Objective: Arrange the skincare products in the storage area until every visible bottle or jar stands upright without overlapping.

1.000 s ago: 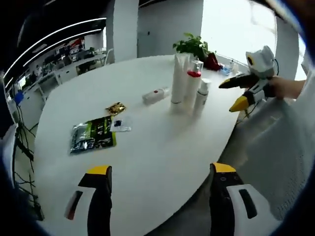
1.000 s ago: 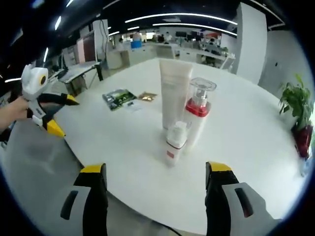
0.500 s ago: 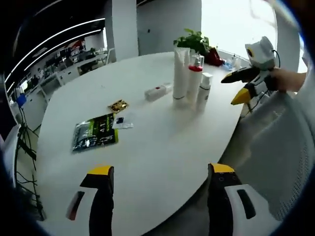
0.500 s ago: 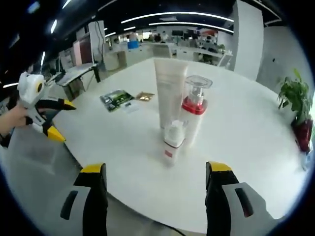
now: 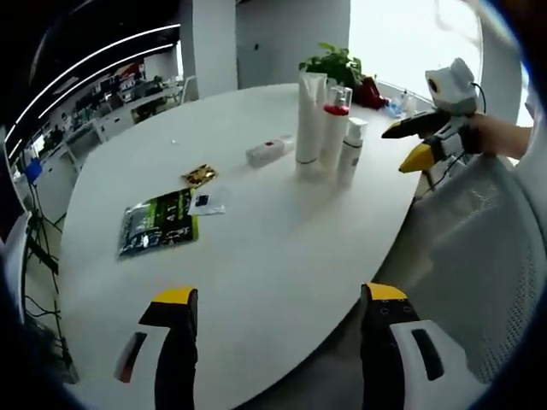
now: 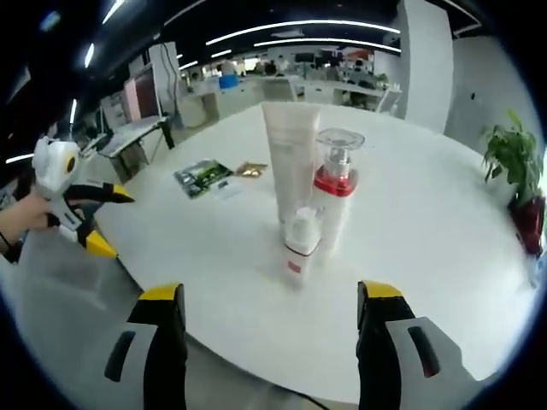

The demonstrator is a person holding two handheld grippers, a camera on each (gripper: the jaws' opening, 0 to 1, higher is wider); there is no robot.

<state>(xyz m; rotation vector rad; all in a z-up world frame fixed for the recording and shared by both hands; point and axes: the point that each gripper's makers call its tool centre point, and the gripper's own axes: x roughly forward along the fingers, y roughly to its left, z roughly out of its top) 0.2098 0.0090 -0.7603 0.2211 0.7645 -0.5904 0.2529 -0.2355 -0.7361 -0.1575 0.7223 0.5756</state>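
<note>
Three products stand upright close together on the white table (image 5: 256, 256): a tall white tube (image 5: 308, 115), a clear pump bottle with a red collar (image 5: 334, 128) and a small white bottle (image 5: 350, 151). A white bottle with a red mark (image 5: 269, 151) lies on its side just left of them. My left gripper (image 5: 278, 295) is open over the near table edge, far from the products. My right gripper (image 6: 269, 292) is open and empty, a short way in front of the small bottle (image 6: 299, 248), the tube (image 6: 291, 158) and the pump bottle (image 6: 335, 192). The right gripper (image 5: 420, 143) also appears open beside the table.
A green packet (image 5: 158, 224), a small white sachet (image 5: 208, 202) and a gold sachet (image 5: 199, 175) lie flat left of the products. A potted plant (image 5: 335, 68) stands at the far edge. The left gripper (image 6: 109, 224), in a hand, hangs off the table's left side.
Both views have drifted slightly with the hands. In the right gripper view the left gripper has sunk a little lower. The products have not moved.
</note>
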